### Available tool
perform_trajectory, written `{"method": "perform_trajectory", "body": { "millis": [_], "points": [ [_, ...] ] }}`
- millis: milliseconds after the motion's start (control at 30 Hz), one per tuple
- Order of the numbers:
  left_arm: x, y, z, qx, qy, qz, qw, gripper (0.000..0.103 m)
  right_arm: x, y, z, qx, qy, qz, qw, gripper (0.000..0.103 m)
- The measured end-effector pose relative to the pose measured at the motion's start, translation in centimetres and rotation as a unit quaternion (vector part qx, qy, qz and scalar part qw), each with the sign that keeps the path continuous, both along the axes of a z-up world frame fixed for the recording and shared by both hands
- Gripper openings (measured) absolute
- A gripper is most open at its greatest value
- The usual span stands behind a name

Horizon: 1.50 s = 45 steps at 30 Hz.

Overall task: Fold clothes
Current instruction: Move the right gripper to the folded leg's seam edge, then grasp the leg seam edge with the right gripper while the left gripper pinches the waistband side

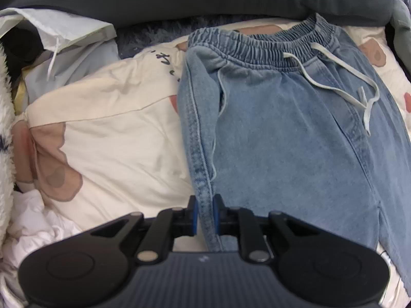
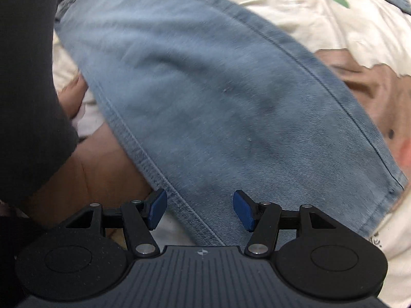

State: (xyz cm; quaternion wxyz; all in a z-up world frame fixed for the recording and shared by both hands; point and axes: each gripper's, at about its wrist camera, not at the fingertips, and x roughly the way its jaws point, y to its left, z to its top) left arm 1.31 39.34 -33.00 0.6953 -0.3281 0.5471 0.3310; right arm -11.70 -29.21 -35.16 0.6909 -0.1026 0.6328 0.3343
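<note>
While the jeans point(image 1: 295, 128) are spread flat on the cream printed quilt point(image 1: 115, 133) with the elastic waistband point(image 1: 259, 48) at the far end, the left gripper point(image 1: 205, 213) is seen in the left wrist view clamped on the stitched side seam at the near left edge, blue pads pressed tight on the denim; that edge is likely pinned so the garment can be pulled over or kept taut for a fold. A white drawstring point(image 1: 341, 77) lies loose across the front. Other laundry is piled at the left, white crumpled cloth point(image 1: 38, 220) included. In the right wrist view, blurred, a trouser leg of the jeans point(image 2: 218, 97) runs diagonally over the quilt point(image 2: 321, 25); the right gripper point(image 2: 200, 209) hangs just above it with fingers well apart, the side seam passing between them, no pad pressing on cloth. This stance is judged an approach for a second grip, so both hands can carry the fold. A dark sleeve point(image 2: 30, 89) fills the left margin.
</note>
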Motion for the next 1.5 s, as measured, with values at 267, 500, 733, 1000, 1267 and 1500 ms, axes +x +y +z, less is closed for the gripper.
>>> {"method": "perform_trajectory", "body": {
  "millis": [267, 500, 733, 1000, 1267, 1500],
  "points": [
    [0.0, -0.2, 0.1, 0.007, 0.006, -0.008, 0.9999, 0.013, -1.6, 1.4, -1.0, -0.027, -0.002, 0.032, 0.999, 0.071],
    [0.1, -0.5, 0.2, 0.012, 0.01, -0.012, 0.9998, 0.013, -3.0, 1.7, -1.1, -0.053, -0.042, 0.034, 0.997, 0.071],
    [0.1, -0.3, 0.0, 0.011, 0.011, -0.009, 0.9998, 0.013, -3.0, 0.3, 0.6, -0.057, -0.072, 0.016, 0.996, 0.063],
    [-0.4, -0.1, -0.2, 0.008, 0.008, -0.01, 0.9999, 0.013, -3.0, -0.1, 0.3, -0.061, -0.066, 0.007, 0.996, 0.056],
    [-0.9, 0.1, -0.5, 0.004, 0.007, -0.012, 0.9999, 0.013, -3.4, 1.1, -0.3, -0.064, -0.07, 0.016, 0.995, 0.013],
    [-1.8, 0.9, -1.5, -0.019, -0.011, 0.011, 0.9997, 0.013, -2.5, -0.2, 1.3, -0.04, -0.045, 0.007, 0.998, 0.005]
  ]
}}
